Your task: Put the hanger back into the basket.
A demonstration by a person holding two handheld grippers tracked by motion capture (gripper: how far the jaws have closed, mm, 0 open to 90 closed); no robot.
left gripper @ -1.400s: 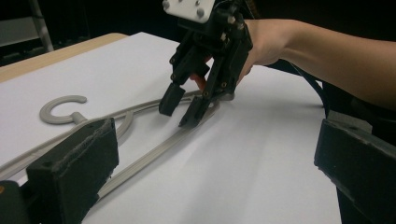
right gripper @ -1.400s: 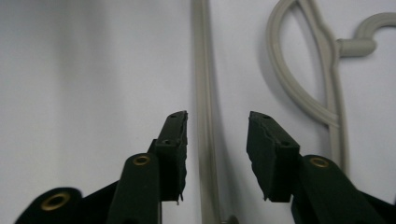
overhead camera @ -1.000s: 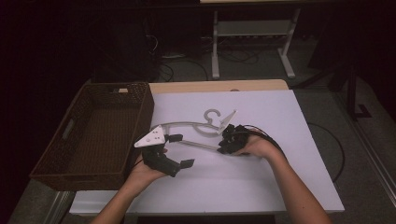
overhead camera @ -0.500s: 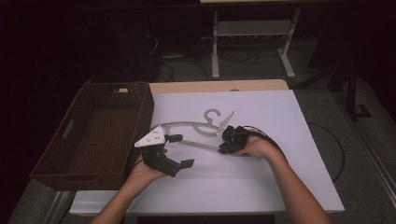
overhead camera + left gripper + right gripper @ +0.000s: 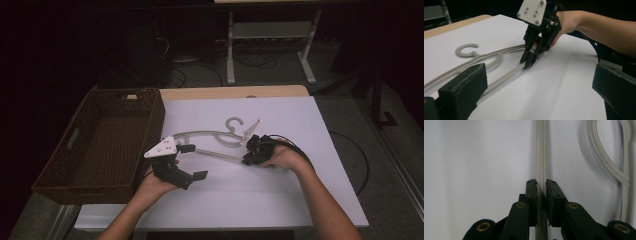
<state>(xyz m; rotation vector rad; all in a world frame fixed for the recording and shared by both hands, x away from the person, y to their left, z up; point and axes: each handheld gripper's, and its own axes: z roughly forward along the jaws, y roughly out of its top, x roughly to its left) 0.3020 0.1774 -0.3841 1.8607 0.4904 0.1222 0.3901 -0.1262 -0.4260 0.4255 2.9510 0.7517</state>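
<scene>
Across the middle of the high view I have the white table (image 5: pixel 300 200), with a strip of bare wood showing along its far edge. At its left side sits the brown wicker basket (image 5: pixel 102 145), a long rectangle with a handle slot in its left wall.

Next in size is the grey clothes hanger (image 5: pixel 210 136), lying flat on the table just right of the basket. Its hook points to the far side, near the table's middle, and its straight bottom bar runs from near left to right, along the hanger's near side.

My left gripper (image 5: pixel 192 161) is low over the table just right of the basket's near right corner, at the hanger's left end. Its jaws stand wide apart and hold nothing; in the left gripper view the hanger's left end passes close by one jaw, and I cannot tell whether they touch.

My right gripper (image 5: pixel 248 159) is at the right part of the bottom bar, tilted down onto it. Its jaws have just been closing on that bar, and in the right gripper view the two pads (image 5: pixel 532 192) sit on either side of the bar, pinching it, with the hanger's curved neck loop to their right.
</scene>
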